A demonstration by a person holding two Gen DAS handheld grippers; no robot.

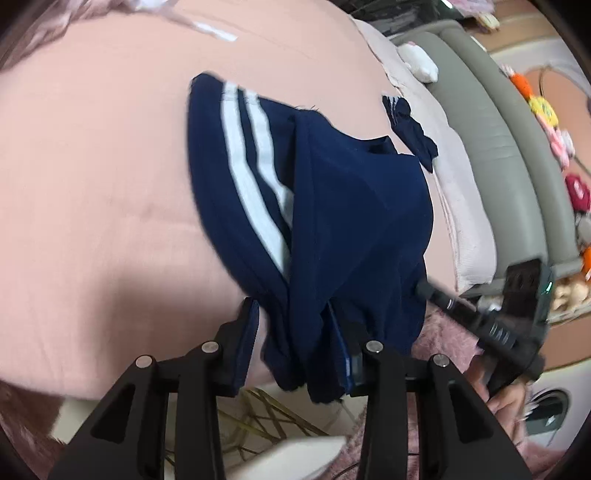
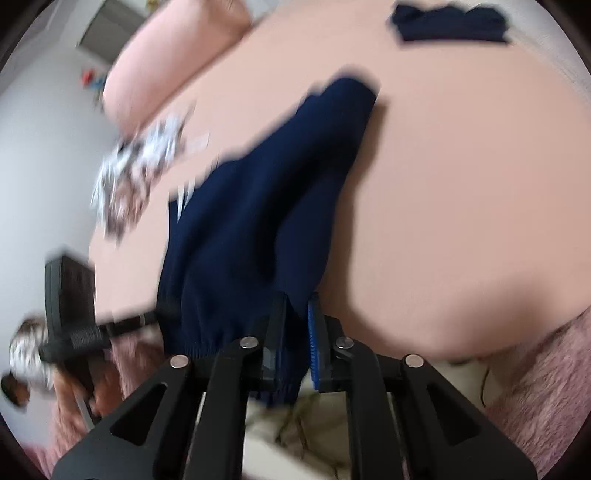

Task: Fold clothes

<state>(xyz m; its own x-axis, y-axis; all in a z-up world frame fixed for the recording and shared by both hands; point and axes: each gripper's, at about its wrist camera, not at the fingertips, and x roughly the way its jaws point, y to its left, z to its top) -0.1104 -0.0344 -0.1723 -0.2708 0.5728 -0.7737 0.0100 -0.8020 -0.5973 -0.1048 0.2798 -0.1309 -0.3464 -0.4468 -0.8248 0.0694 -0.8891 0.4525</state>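
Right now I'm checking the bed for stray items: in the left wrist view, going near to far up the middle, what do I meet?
left gripper → navy striped trousers lying between its fingers → small navy garment → white plush toy at the bed's grey padded edge.

Setting: a home bedroom. Landmark is a bed under a smooth peach-pink cotton sheet (image 1: 92, 177). At its head, 1 plump pink pillow (image 2: 166, 62); along its far side, a grey padded leather bed frame (image 1: 491, 122) with bright crocheted flowers (image 1: 543, 107) beyond it. Fuzzy mauve-pink blanket (image 2: 535, 398) at the near edge. Folded navy garment (image 2: 450, 22) on the sheet.
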